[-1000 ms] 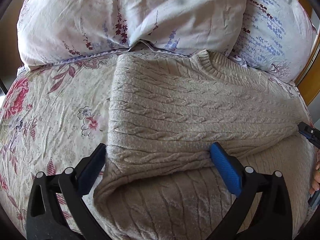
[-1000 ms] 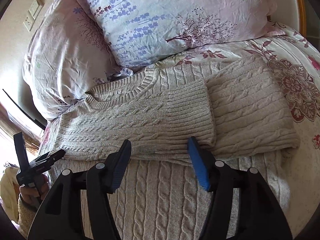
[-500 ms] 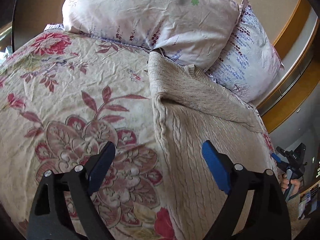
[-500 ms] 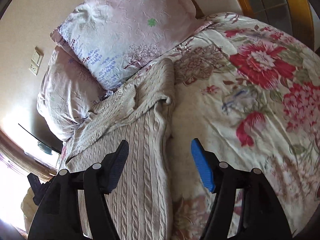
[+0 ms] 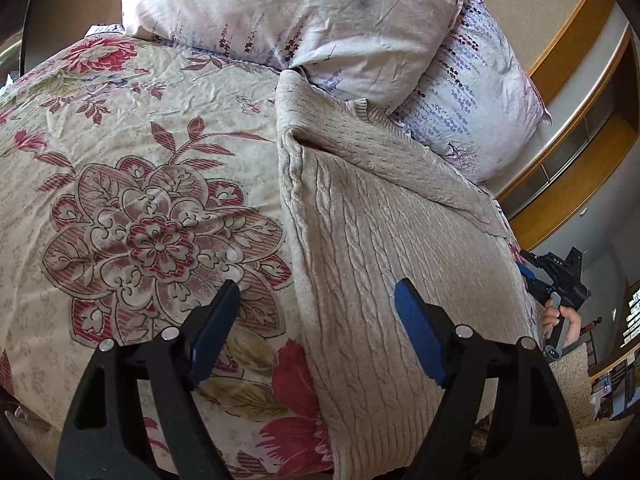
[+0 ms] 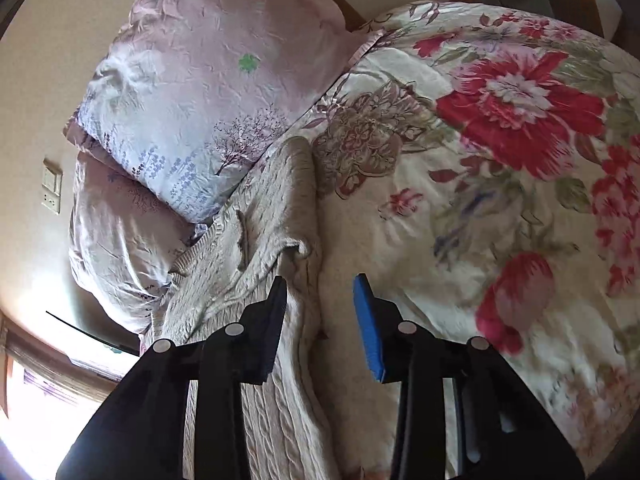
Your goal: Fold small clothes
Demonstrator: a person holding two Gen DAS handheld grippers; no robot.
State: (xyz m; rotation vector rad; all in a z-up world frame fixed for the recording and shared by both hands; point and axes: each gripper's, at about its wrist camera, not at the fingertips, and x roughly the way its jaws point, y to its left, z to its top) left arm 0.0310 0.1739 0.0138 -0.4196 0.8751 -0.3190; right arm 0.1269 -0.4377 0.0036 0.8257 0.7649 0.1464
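A beige cable-knit sweater (image 5: pixel 392 248) lies flat on the floral bedspread (image 5: pixel 152 184), its sleeves folded across the chest near the collar. My left gripper (image 5: pixel 318 308) hovers low over the sweater's left side edge. Its jaws are closing, with that edge between the fingers, and the pads are not pressing on it. In the right wrist view the sweater (image 6: pixel 276 216) runs up toward the pillows. My right gripper (image 6: pixel 320 300) straddles its right side edge, jaws closing and fairly narrow, the blue pad (image 6: pixel 368 320) over bare bedspread. The right gripper (image 5: pixel 528 268) also shows at the sweater's far edge, held by a hand.
Two floral pillows (image 5: pixel 304 20) (image 5: pixel 472 108) lean at the head of the bed, touching the sweater's collar. A wooden frame (image 5: pixel 568 184) runs behind them. A wall switch (image 6: pixel 52 192) is on the left wall. Floral bedspread (image 6: pixel 500 184) spreads wide to the right of the sweater.
Both grippers left the folded sleeves at the sweater's middle and swung outward, left to the left side edge, right to the right side edge. Both jaws have narrowed, the right one more.
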